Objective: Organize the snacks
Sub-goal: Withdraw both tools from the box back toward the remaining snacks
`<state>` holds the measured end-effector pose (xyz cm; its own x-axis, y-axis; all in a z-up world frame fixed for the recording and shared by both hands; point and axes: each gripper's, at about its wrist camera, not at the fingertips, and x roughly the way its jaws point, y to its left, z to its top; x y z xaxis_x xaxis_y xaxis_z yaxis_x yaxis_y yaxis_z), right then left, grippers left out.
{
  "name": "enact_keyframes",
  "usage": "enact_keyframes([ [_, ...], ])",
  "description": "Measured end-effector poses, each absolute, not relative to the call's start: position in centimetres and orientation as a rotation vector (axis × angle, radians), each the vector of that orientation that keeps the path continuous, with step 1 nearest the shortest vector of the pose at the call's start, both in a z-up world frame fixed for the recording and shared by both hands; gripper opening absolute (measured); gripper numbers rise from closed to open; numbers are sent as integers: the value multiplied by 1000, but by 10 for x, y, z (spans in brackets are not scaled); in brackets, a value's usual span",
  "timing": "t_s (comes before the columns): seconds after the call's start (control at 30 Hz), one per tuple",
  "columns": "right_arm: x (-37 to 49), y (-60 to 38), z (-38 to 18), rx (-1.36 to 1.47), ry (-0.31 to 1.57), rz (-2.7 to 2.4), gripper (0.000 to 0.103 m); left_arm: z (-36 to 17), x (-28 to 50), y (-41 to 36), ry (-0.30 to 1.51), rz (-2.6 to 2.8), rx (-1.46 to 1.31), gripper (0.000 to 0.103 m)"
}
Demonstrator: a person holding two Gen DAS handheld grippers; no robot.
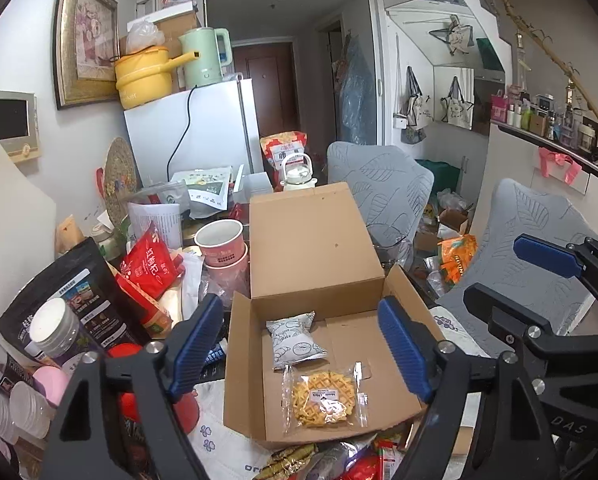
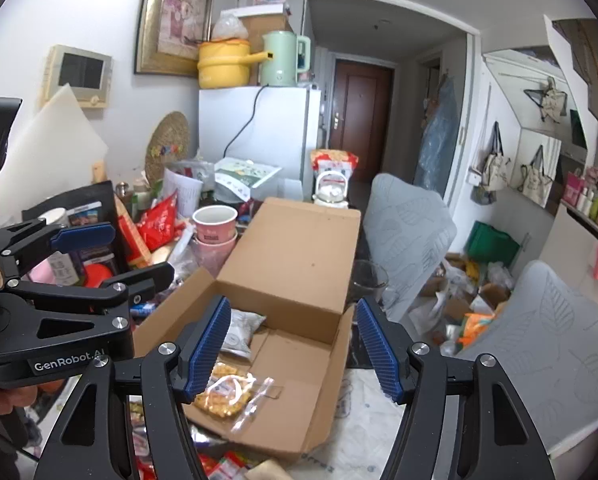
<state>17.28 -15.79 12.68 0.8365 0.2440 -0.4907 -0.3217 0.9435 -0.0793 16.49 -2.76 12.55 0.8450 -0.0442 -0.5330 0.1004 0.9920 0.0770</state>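
Both tongs, left (image 1: 299,344) and right (image 2: 295,348), gape empty.
Open brown cardboard box (image 1: 315,240) at frame centre holds two packets; more wrapped snacks (image 1: 299,460) wait below.

A lived-in home, small and cluttered. A white fridge (image 1: 195,128) carries a pale green electric kettle (image 1: 203,58) and yellow pot (image 1: 143,76). A gilt-framed flower picture (image 1: 85,36) hangs nearby; canvas tote bags (image 1: 457,106) hang beside a brown entrance door (image 2: 359,120).
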Motion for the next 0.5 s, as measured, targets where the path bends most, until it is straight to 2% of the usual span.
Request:
enact_keyframes([
  [0.17, 144, -164, 133, -155, 461, 300, 74, 129, 141, -29, 542, -101, 105, 81],
  [0.23, 136, -167, 135, -149, 451, 303, 79, 130, 132, -29, 535, -112, 104, 81],
  [0.5, 95, -171, 133, -144, 421, 313, 84, 128, 97, -27, 517, -142, 102, 82],
])
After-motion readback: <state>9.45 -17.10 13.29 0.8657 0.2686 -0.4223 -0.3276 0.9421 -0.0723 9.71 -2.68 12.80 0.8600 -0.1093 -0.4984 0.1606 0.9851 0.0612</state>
